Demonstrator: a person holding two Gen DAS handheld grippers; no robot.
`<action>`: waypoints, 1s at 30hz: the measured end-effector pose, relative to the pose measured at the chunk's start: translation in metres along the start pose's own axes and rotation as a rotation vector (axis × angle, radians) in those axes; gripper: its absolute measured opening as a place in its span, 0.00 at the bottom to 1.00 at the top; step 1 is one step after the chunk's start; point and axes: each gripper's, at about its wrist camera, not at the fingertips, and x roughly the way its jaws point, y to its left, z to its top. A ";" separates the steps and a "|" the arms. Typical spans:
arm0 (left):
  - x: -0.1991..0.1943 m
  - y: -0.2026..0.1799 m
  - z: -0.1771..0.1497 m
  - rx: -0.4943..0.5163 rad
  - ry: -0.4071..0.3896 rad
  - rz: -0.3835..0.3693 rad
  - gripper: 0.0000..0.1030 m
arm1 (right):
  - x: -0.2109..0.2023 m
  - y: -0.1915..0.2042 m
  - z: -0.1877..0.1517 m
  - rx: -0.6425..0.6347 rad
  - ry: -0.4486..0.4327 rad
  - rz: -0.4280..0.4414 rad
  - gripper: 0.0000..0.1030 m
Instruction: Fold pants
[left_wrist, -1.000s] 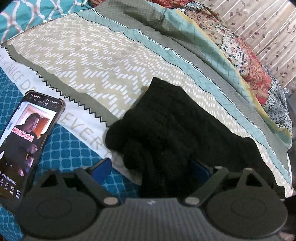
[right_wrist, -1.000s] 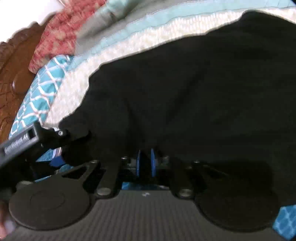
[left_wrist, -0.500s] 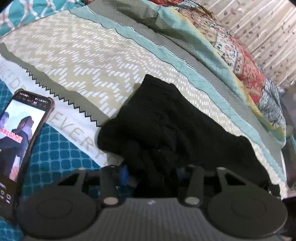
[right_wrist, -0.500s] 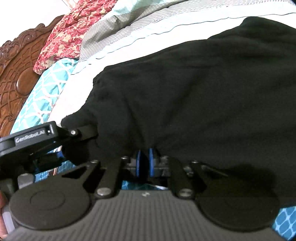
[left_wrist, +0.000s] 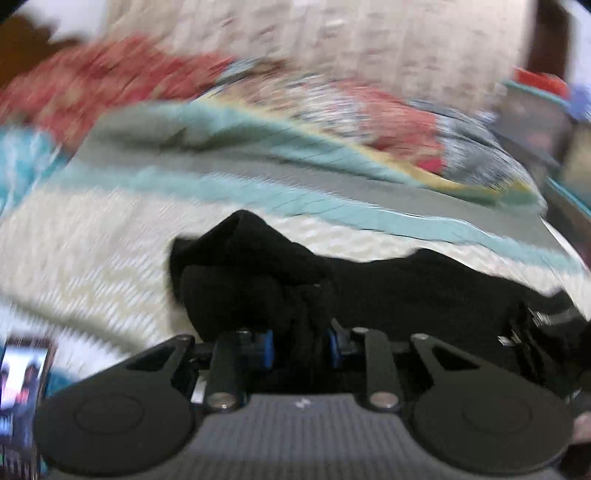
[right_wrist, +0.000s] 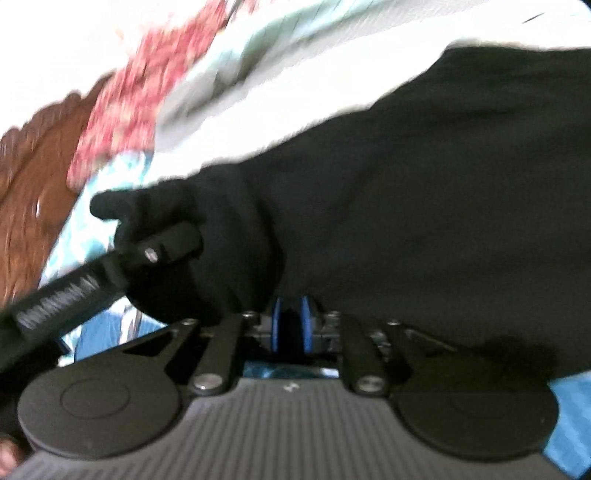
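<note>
Left wrist: left hand-held gripper (left_wrist: 300, 349) clamps black pants (left_wrist: 388, 284); right hand-held gripper (right_wrist: 291, 326) pinches pants edge.

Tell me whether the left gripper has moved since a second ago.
Yes. The left gripper closed on the black pants and tilted up; the phone slid toward the frame's lower-left corner.

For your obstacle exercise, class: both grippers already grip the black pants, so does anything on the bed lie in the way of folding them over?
Nothing visible does. The left gripper and right gripper are each shut on the black pants. A phone lies off to the left, apart from the cloth.
</note>
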 end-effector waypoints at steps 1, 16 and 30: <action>0.001 -0.015 -0.001 0.061 -0.012 -0.019 0.23 | -0.016 -0.007 0.000 -0.011 -0.050 -0.024 0.17; 0.031 -0.166 -0.065 0.746 0.026 -0.082 0.45 | -0.131 -0.102 -0.010 0.111 -0.335 -0.227 0.48; 0.005 -0.001 0.003 -0.097 0.153 -0.261 0.54 | -0.060 -0.093 0.039 0.096 -0.143 -0.127 0.40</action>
